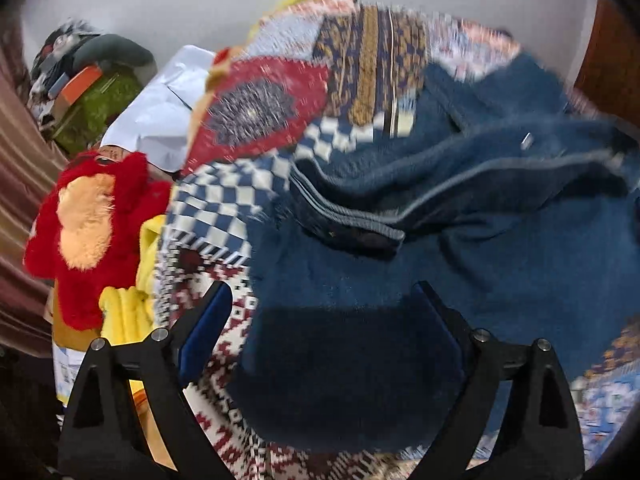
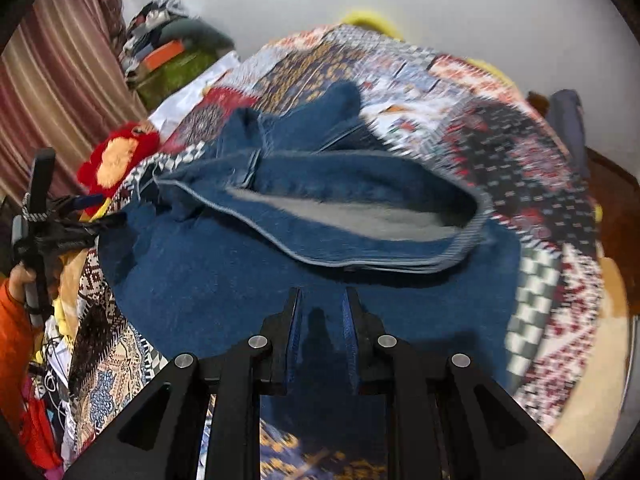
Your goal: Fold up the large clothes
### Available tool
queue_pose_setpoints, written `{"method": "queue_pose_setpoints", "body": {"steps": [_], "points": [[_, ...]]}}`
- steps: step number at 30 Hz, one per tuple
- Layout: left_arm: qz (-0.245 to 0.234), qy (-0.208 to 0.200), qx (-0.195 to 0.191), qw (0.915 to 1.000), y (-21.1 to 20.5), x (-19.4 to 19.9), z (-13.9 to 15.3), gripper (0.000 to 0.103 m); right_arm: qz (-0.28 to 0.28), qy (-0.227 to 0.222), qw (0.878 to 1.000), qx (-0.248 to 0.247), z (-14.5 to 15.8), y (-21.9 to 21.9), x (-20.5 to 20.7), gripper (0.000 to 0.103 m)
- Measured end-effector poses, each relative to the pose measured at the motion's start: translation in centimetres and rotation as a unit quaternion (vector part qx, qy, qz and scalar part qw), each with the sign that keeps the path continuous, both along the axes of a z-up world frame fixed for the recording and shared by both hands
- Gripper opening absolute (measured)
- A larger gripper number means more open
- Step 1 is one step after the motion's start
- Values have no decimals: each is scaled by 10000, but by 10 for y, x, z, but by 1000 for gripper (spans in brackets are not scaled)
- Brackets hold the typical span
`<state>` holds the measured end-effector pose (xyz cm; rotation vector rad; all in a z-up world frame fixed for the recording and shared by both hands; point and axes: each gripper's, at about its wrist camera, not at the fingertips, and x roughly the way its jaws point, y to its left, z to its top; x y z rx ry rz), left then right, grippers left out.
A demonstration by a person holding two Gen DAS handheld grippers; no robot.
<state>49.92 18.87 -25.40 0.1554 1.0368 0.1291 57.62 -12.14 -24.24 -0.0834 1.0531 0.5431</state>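
Note:
A large blue denim garment lies on a patchwork quilt, its waistband gaping open and showing a pale lining. My left gripper hovers over the garment's left part, jaws wide open with nothing between the blue pads. It also shows in the right wrist view as the left gripper, held by a hand in an orange sleeve. My right gripper sits at the garment's near edge, jaws almost together, with denim filling the narrow gap.
A red and peach plush toy and yellow cloth lie at the quilt's left side. Behind them are a white sheet and a heap of clothes. A striped curtain hangs at the left.

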Motion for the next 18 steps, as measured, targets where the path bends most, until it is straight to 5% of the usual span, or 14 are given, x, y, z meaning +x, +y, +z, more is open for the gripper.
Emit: {"method": "queue_pose_setpoints", "body": {"steps": [4, 13, 18], "points": [[199, 29, 635, 9978, 2, 33, -20, 91, 141, 236, 9992, -284, -23, 12, 31, 15], [1236, -231, -349, 9914, 71, 77, -5, 96, -940, -220, 9952, -187, -12, -13, 109, 15], [1394, -439, -475, 9881, 72, 62, 8, 96, -955, -483, 9936, -355, -3, -3, 91, 15]]}}
